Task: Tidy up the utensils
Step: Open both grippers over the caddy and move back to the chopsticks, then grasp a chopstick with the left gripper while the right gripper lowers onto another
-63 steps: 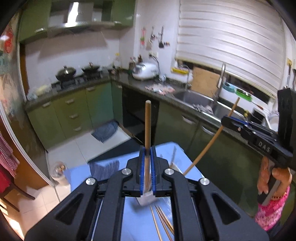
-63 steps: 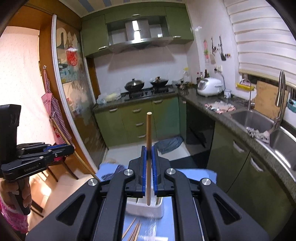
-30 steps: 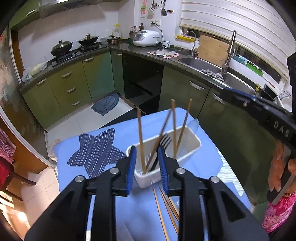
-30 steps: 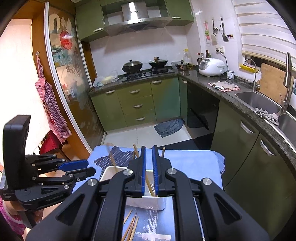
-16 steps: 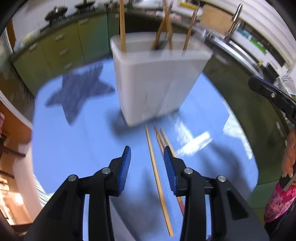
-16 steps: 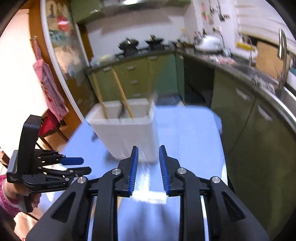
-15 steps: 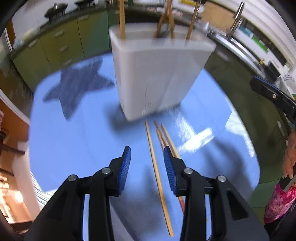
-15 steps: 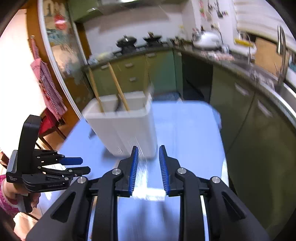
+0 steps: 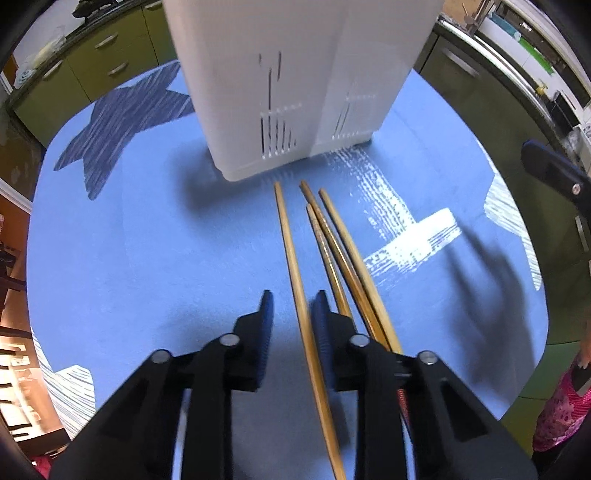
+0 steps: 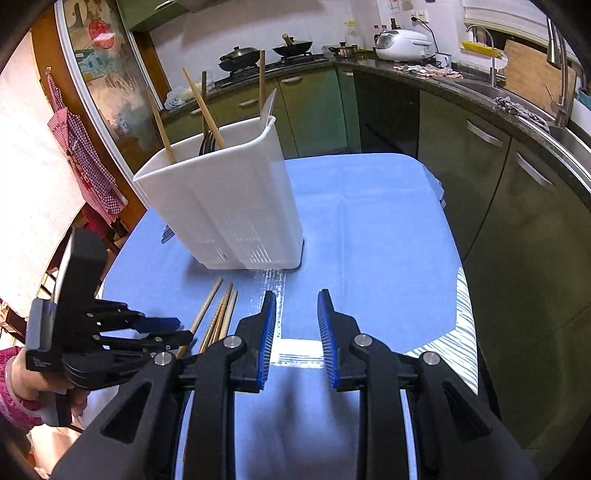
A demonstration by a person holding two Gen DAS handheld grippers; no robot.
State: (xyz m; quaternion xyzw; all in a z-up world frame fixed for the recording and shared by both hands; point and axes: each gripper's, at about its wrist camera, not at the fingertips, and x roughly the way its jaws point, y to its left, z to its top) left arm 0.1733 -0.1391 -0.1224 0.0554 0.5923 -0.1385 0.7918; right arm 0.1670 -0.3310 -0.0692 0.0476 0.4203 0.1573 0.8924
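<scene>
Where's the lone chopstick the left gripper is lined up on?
In the left wrist view, that chopstick lies on the blue cloth, between the open left gripper fingers, left of three bunched chopsticks, its tip near the white holder.

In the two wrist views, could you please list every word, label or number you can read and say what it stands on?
Pale print on the left gripper body, seen from the right wrist: too small to read.
Red round decoration on the glass door: blurred, unreadable.
White utensil holder: no text.
Nothing else legible.
</scene>
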